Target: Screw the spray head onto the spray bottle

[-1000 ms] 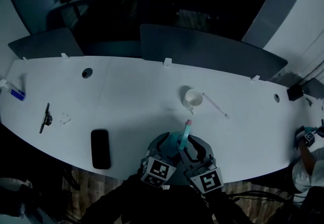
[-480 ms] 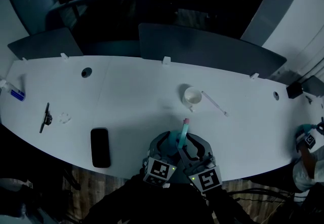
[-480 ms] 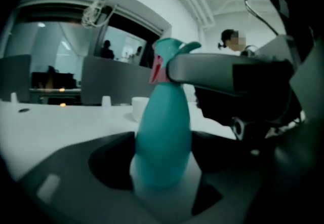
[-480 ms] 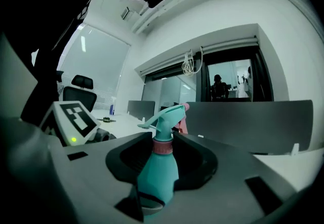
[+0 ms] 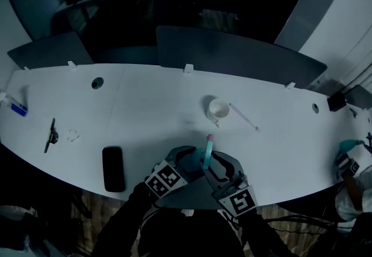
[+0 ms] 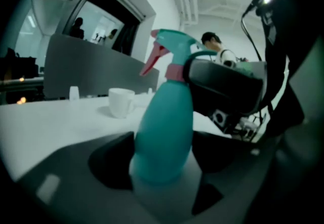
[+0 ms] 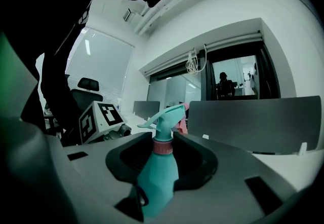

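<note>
Spray bottle [image 6: 164, 137] in left gripper [image 6: 163, 161] jaws, right gripper [image 7: 163, 164] jaws at collar [image 7: 163, 147]

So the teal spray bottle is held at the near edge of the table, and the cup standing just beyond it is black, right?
Not quite. The cup is white, not black, as the head view shows. The rest stands: the teal spray bottle is held at the near edge of the table, and the cup stands just beyond it.

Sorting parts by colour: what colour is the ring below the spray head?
Pink ring between teal spray head and bottle; clearest in the right gripper view.
</note>
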The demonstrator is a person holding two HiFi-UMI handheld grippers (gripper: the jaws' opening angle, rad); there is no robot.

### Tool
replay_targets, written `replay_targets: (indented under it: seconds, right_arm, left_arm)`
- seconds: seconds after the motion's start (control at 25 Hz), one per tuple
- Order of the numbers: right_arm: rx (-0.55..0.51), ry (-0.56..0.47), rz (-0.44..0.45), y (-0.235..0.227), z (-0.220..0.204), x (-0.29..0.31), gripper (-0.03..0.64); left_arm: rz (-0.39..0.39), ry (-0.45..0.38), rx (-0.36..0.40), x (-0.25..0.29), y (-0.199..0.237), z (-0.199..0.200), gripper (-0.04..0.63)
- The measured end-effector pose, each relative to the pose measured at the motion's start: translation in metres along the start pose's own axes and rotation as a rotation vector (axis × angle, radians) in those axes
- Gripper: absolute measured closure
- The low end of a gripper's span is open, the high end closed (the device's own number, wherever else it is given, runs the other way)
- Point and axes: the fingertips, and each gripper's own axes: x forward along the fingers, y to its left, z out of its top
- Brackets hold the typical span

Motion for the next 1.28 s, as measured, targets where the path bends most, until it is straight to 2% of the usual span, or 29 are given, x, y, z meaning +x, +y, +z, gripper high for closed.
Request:
replay_targets:
  seconds: [0.08, 0.16, 0.24, 0.28, 0.36, 0.4, 0.52, 0.6, 0.64, 0.68, 0.72, 0.76, 0.8, 0.92, 0.96, 1.0, 1.08, 1.12, 1.16, 1.28]
  right_arm:
    - [-0.007, 0.003, -0.026, -0.001, 0.0, -0.001, 0.484]
    - [-0.011, 0.001, -0.06, 0.0, 0.001, -0.001, 0.483]
    - [0.004, 0.002, -0.091, 0.003, 0.0, -0.001, 0.484]
    - [0.015, 0.001, -0.098, 0.003, 0.0, -0.001, 0.483]
    - [0.018, -0.002, -0.092, 0.003, 0.0, -0.002, 0.483]
    - [0.02, 0.0, -0.079, 0.003, -0.001, -0.002, 0.483]
    - [0.048, 0.007, -0.021, 0.004, -0.002, -0.002, 0.484]
    - [0.055, 0.0, 0.006, 0.002, -0.001, -0.002, 0.484]
    - [0.055, -0.002, 0.009, 0.001, -0.001, -0.002, 0.484]
    - [0.053, -0.005, 0.006, 0.0, -0.001, -0.002, 0.483]
    - [0.049, -0.005, 0.0, -0.002, -0.001, -0.002, 0.483]
    - [0.043, -0.005, -0.007, -0.002, -0.002, -0.002, 0.483]
    - [0.039, -0.007, -0.015, -0.002, -0.002, -0.002, 0.483]
    - [0.035, -0.019, -0.043, 0.004, -0.002, 0.002, 0.484]
    - [0.043, -0.02, -0.054, 0.005, -0.003, 0.002, 0.483]
    - [0.056, -0.022, -0.062, 0.005, -0.003, 0.002, 0.484]
    - [0.066, -0.024, -0.053, 0.004, -0.002, 0.002, 0.483]
    - [0.061, -0.021, -0.038, 0.005, -0.002, 0.002, 0.483]
    - [0.053, -0.018, -0.021, 0.005, -0.002, 0.003, 0.483]
    - [0.045, -0.019, 0.002, 0.004, -0.001, 0.002, 0.483]
  left_arm:
    - [0.123, -0.031, -0.027, 0.0, 0.001, 0.002, 0.238]
    - [0.339, -0.051, -0.069, -0.002, 0.003, 0.0, 0.238]
    - [0.538, -0.012, -0.054, -0.004, 0.003, -0.006, 0.242]
    - [0.572, 0.012, -0.034, -0.004, 0.002, -0.008, 0.242]
    - [0.508, 0.017, 0.0, -0.004, 0.001, -0.008, 0.239]
    - [0.449, 0.001, 0.019, -0.007, 0.002, -0.007, 0.239]
    - [0.243, -0.033, 0.097, -0.013, 0.005, -0.001, 0.178]
    - [0.085, -0.019, 0.128, -0.007, 0.0, 0.004, 0.181]
    - [0.03, -0.011, 0.138, -0.003, -0.003, 0.006, 0.218]
    - [0.007, -0.009, 0.143, 0.0, -0.004, 0.007, 0.244]
    - [0.02, -0.016, 0.139, 0.002, -0.004, 0.008, 0.244]
    - [0.065, -0.033, 0.125, 0.002, -0.003, 0.009, 0.244]
    - [0.141, -0.059, 0.1, 0.001, -0.001, 0.009, 0.245]
    - [0.446, -0.095, 0.003, -0.008, 0.004, 0.005, 0.245]
    - [0.507, -0.075, -0.001, -0.009, 0.004, 0.003, 0.245]
    - [0.524, -0.049, 0.022, -0.009, 0.004, 0.002, 0.244]
    - [0.464, -0.027, 0.098, -0.01, 0.005, 0.003, 0.234]
    - [0.419, -0.032, 0.123, -0.013, 0.007, 0.003, 0.196]
    - [0.367, -0.036, 0.129, -0.016, 0.01, 0.003, 0.143]
    - [0.132, -0.013, 0.089, -0.008, 0.011, 0.001, 0.126]
